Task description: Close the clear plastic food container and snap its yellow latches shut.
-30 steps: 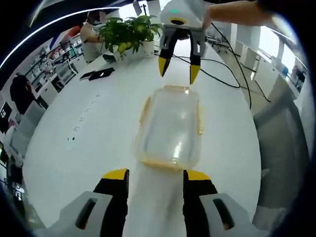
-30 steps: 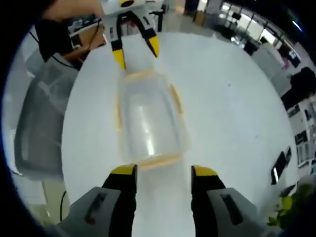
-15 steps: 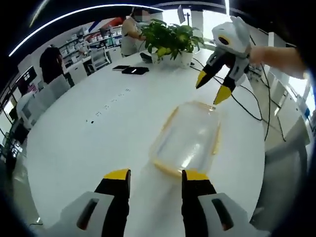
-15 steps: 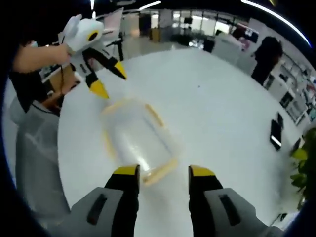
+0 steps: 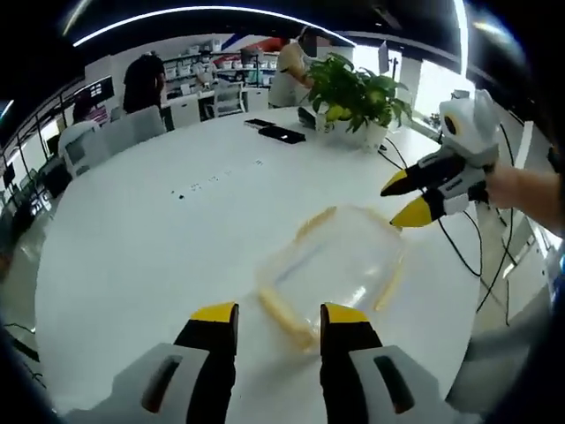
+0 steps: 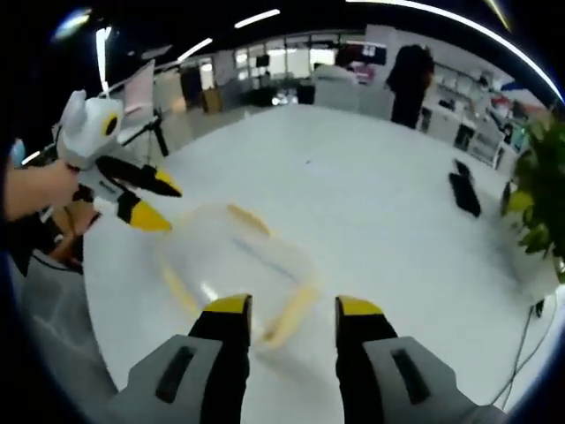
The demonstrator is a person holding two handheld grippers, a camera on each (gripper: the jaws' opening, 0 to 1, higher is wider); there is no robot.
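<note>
Clear plastic with yellow edging, the food container point(image 5: 340, 265) lies flat on the white round table point(image 5: 141, 238), and it serves as the landmark here. Its lid looks seated on top, though blur hides whether the yellow latches point(image 5: 282, 311) are snapped. The left gripper point(image 5: 277, 320) hangs just short of the container's near end, jaws apart with nothing between them. The right gripper point(image 5: 406, 198) hovers at the opposite end, jaws slightly parted and empty, held by a hand point(image 5: 521, 190).

Beyond the container in the left gripper view stand a potted plant point(image 5: 357, 88), dark flat devices point(image 5: 275, 132) on the table, black cables point(image 5: 459, 247) past the right gripper, and people point(image 5: 146, 79) by shelves.

The right gripper view shows the container point(image 6: 234, 265) from its other end, the right gripper point(image 6: 288, 311) just short of it, the left gripper point(image 6: 146, 205) beyond, a standing person point(image 6: 410, 79) and office desks.
</note>
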